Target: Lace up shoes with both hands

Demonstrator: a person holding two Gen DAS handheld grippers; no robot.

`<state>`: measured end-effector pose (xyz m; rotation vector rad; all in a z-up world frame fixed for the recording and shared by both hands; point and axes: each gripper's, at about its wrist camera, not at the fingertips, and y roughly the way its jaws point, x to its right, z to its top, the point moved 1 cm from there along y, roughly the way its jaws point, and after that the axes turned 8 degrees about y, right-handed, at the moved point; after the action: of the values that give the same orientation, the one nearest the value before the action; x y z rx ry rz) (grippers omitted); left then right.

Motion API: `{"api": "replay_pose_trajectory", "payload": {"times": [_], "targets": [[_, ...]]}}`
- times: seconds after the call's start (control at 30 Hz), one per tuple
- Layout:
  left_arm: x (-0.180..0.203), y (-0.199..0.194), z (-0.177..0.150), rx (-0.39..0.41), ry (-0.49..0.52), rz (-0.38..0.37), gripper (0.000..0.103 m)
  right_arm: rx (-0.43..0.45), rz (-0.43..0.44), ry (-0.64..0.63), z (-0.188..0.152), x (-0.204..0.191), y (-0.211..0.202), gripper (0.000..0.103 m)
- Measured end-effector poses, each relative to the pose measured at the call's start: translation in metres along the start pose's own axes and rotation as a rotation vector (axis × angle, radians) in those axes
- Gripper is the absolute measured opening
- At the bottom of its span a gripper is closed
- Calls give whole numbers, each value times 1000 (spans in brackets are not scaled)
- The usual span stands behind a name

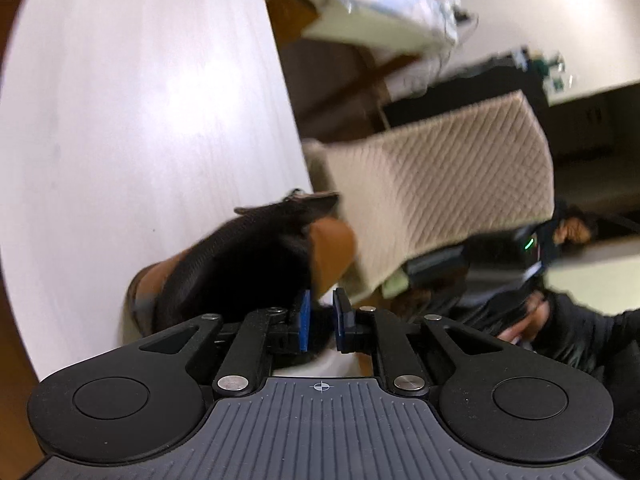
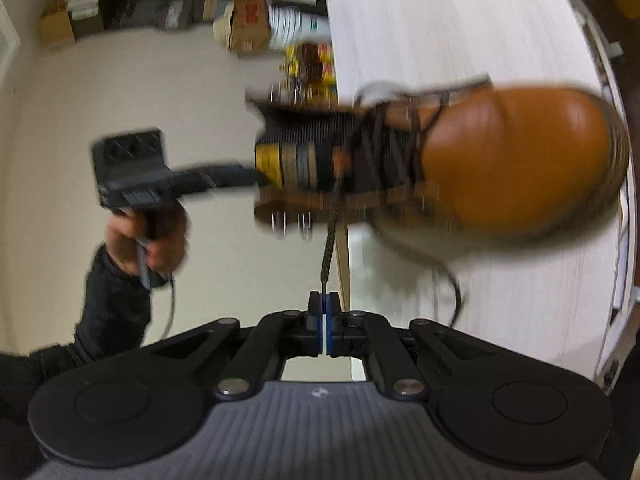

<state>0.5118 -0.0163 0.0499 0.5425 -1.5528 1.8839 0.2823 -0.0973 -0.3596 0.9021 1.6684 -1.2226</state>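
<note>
A tan leather boot with a dark tongue and brown laces lies at the edge of a white table. My right gripper is shut on the tip of a brown lace that runs taut from the boot's eyelets. In the left wrist view the boot's dark collar and tan heel fill the space just ahead of my left gripper. Its blue pads stand slightly apart, close to the boot's opening; the frames do not show whether they hold anything. The left gripper also shows in the right wrist view, reaching into the boot's collar.
A quilted beige box stands beside the table. The white table spreads to the left. Shelves, cardboard boxes and clutter sit on the pale floor beyond. The person's dark-sleeved hand holds the left gripper's handle.
</note>
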Motion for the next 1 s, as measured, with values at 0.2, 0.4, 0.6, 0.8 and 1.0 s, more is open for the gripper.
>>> {"api": "replay_pose_trajectory", "payload": {"times": [0.2, 0.4, 0.6, 0.8, 1.0], "targets": [[15, 22, -53, 49, -113, 96, 17, -160, -24, -36, -20, 6, 28, 2], [19, 70, -78, 99, -173, 116, 17, -315, -22, -106, -23, 0, 45, 2], [28, 77, -93, 95, -144, 153, 3, -413, -44, -167, -37, -4, 58, 2], [36, 75, -139, -214, 115, 402, 2, -421, -105, -171, -54, 2, 68, 3], [-8, 71, -178, -387, 123, 537, 2, -282, -201, -126, -45, 13, 62, 3]]}}
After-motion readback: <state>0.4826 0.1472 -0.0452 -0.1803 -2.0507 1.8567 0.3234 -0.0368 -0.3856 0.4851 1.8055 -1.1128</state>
